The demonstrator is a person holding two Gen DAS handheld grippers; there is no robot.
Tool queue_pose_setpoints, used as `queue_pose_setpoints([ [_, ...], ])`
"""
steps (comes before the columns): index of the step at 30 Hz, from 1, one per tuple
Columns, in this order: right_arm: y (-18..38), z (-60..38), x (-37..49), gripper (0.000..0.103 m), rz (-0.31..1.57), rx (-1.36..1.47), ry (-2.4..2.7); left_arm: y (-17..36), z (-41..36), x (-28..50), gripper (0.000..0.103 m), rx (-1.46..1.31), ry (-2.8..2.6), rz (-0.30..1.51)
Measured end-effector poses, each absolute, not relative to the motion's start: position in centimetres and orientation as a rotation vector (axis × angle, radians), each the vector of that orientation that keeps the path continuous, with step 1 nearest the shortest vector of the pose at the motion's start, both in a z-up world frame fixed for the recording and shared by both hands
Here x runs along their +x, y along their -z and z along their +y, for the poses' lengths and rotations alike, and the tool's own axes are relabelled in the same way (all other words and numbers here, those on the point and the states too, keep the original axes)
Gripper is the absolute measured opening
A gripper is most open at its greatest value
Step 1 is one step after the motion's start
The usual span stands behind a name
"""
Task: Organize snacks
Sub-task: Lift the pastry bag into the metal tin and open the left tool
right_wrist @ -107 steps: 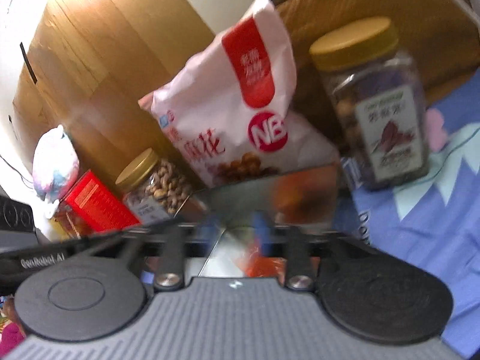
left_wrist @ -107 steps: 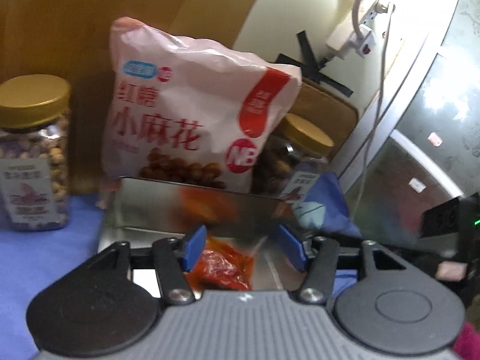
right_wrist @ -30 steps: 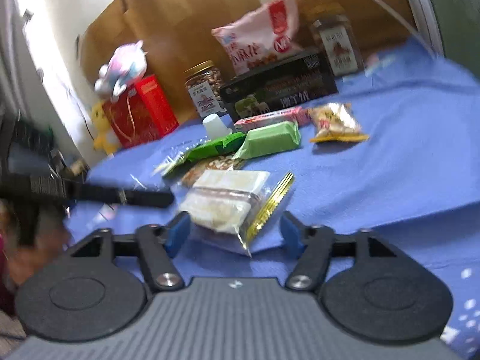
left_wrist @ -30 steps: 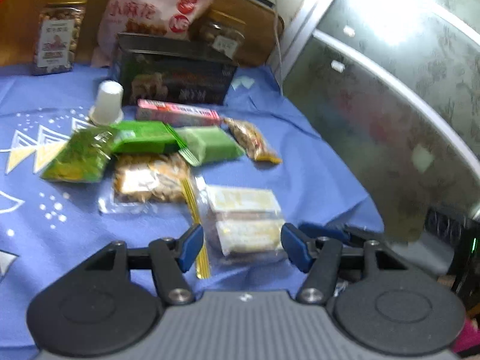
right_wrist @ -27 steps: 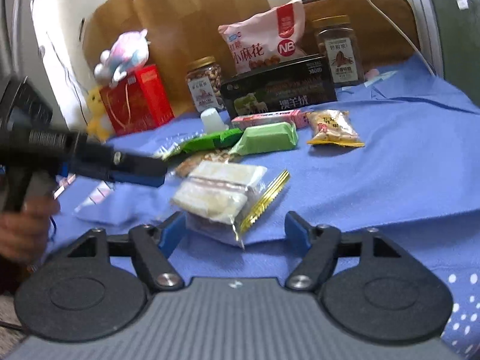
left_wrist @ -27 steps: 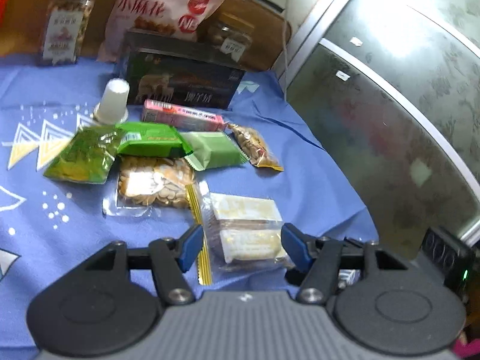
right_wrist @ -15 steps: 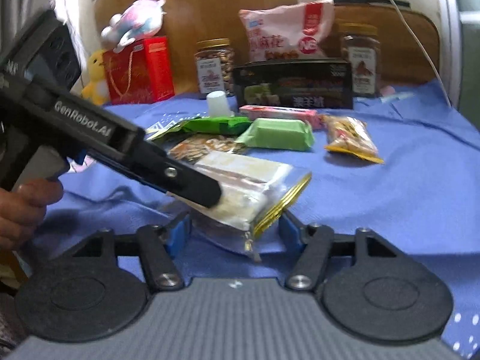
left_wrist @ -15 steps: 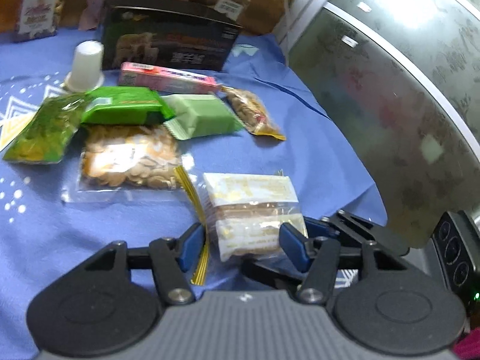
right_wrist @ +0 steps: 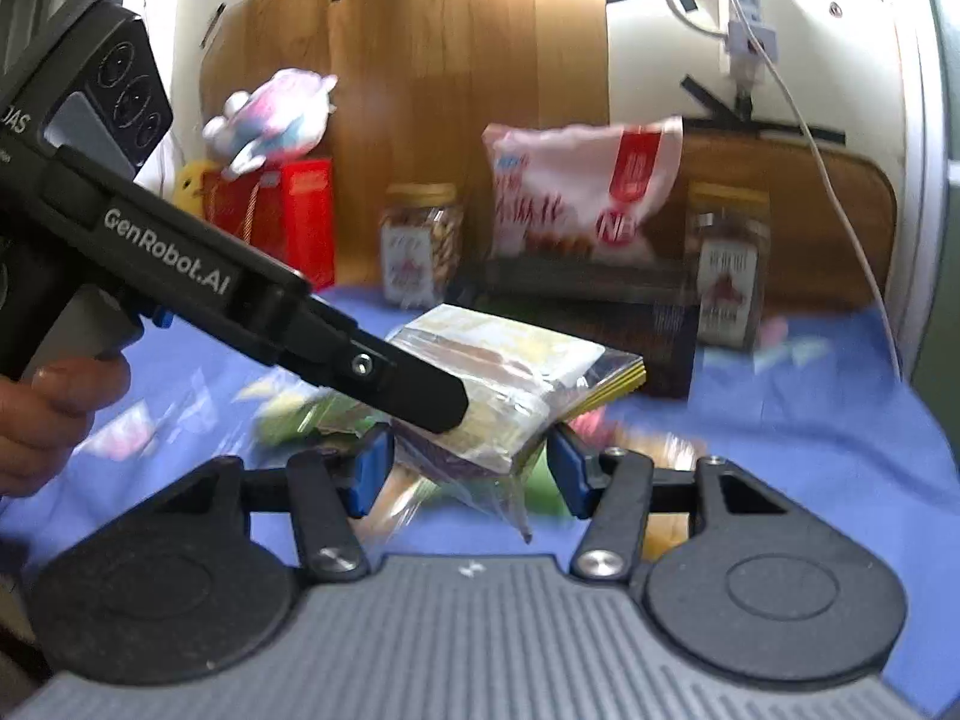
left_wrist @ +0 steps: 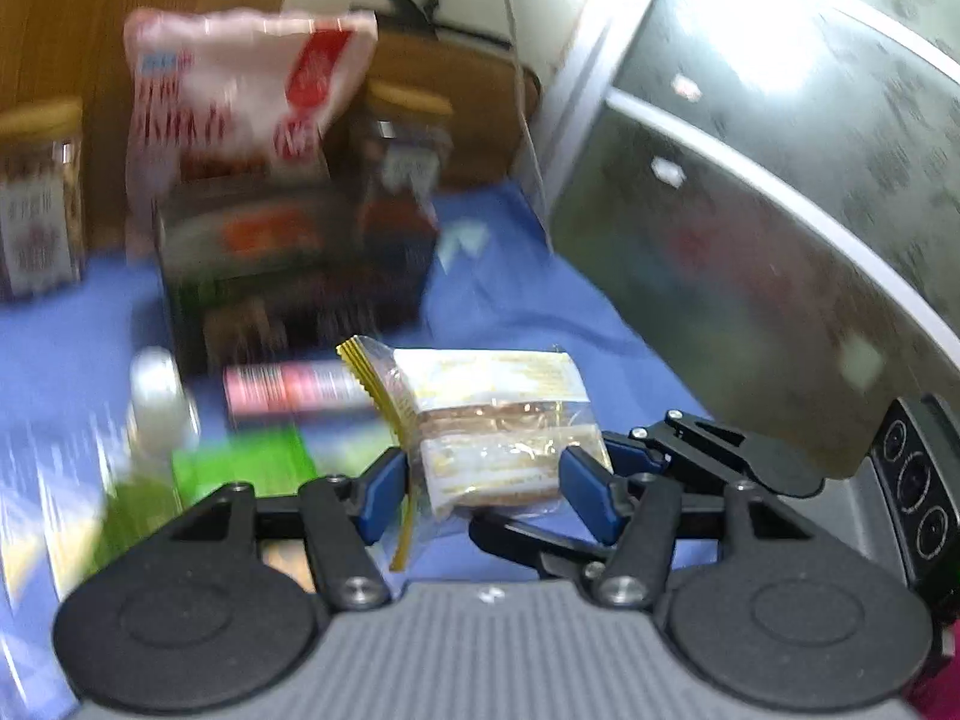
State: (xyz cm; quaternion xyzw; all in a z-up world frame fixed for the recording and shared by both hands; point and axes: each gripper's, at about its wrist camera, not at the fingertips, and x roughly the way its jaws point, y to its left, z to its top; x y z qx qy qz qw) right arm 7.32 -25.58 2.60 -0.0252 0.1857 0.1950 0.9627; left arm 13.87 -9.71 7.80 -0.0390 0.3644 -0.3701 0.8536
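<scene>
Both grippers pinched the clear cracker pack (left_wrist: 498, 420): left gripper (left_wrist: 489, 489) and right gripper (right_wrist: 468, 468) each had jaws pressed on its sides, pack lifted off the blue cloth (left_wrist: 528, 306); mid-carry I'd guess; next it needs lowering into the dark tin (left_wrist: 288, 264) at 11 o'clock.

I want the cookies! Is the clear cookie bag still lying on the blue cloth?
No, the clear cookie bag is lifted above the blue cloth.

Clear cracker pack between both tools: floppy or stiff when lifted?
The cracker pack probably lifts fairly stiff: stacked slabs hold its shape between the left tool and right tool. Its loose film skirt droops, so likely slippery. Contents probably crush easily.
</scene>
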Motion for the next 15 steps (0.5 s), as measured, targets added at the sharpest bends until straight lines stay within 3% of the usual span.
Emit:
queue_pose_setpoints([
  [6, -4.6, -26.9, 16.8, 0.059, 0.391, 0.013, -0.402, -9.3, -10.7, 22.4, 0.058, -0.127, 0.693, 0.713],
  [15, -4.3, -25.2, 27.0, 0.059, 0.508, 0.045, -0.468, -7.5, -9.0, 31.2, 0.058, -0.181, 0.583, 0.748],
])
